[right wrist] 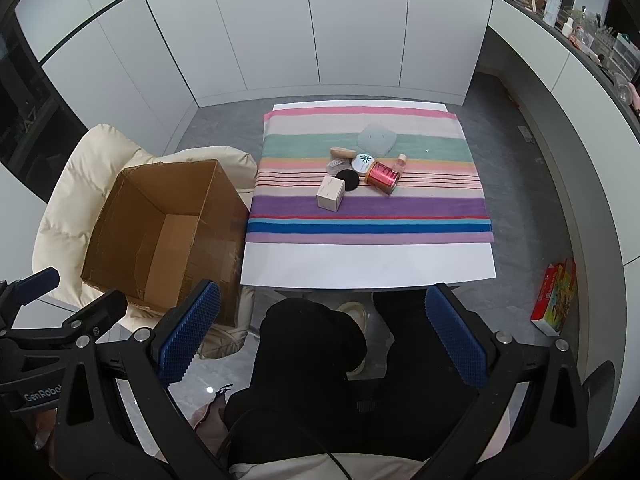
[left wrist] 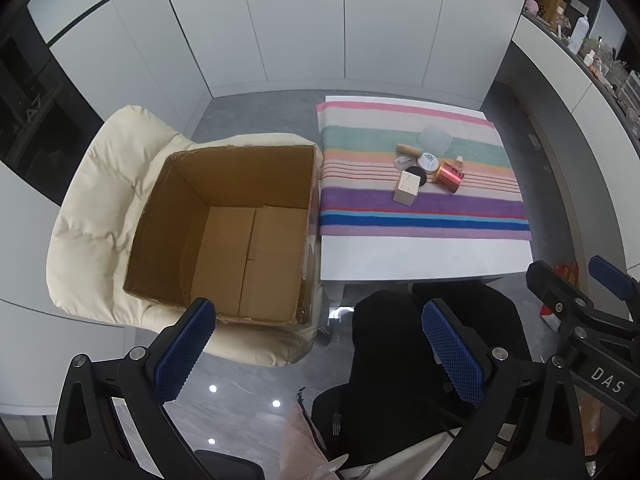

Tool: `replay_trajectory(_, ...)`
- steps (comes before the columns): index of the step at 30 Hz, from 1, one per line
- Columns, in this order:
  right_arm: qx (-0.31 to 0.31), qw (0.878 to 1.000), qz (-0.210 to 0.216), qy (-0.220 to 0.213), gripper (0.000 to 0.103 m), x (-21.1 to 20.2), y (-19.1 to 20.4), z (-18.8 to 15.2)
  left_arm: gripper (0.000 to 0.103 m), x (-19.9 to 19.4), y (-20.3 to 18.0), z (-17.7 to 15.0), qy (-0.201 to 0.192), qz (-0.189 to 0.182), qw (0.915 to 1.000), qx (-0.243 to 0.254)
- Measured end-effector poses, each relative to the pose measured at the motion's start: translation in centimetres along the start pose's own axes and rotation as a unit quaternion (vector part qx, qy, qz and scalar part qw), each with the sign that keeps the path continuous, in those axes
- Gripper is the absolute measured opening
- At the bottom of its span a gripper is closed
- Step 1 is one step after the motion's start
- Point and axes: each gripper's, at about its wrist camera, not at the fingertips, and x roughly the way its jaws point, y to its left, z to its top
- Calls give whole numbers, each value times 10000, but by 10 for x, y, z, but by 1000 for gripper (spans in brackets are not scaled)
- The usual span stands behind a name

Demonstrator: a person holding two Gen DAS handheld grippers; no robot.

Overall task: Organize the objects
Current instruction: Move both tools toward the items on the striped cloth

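An empty cardboard box (left wrist: 240, 240) (right wrist: 160, 232) stands open on a cream padded chair (left wrist: 92, 216) left of a white table (left wrist: 420, 256) (right wrist: 360, 268). On the table's striped cloth (right wrist: 372, 216) lies a small cluster: a cream cube box (left wrist: 408, 188) (right wrist: 331, 193), a red metallic can (left wrist: 450, 175) (right wrist: 383, 175) on its side, a white round jar (right wrist: 363, 163), a black disc (right wrist: 349, 180), a small pink bottle (right wrist: 400, 162) and a pale square lid (right wrist: 377, 139). My left gripper (left wrist: 320, 356) and right gripper (right wrist: 324, 344) hang open over the person's dark lap, well short of the table, holding nothing.
White cabinet panels line the far wall. A cluttered counter (right wrist: 592, 36) runs along the right. A red and yellow carton (right wrist: 556, 298) lies on the grey floor right of the table. The person's knees (right wrist: 312, 340) sit under the table's near edge.
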Motion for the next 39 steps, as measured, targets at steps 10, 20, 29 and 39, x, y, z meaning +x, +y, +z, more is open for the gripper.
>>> replay_trajectory(10,95,9999,136,16,103,4,-16,8,103,9,-18,6,-25,49,10000,8)
replay_trajectory(20,185,9998,106,-32,103,5,-52,17,103,19,-64,15,51,-149,9995,282)
replay_trajectory(29,311,9993,-104,-198,103,2,-99,22,103,24,-103,21,38,-351,9986,391)
replay_trajectory(39,485,9982,-56,-354,103,-4,-153,26,103,7,-156,36,-278,-396,9971,588)
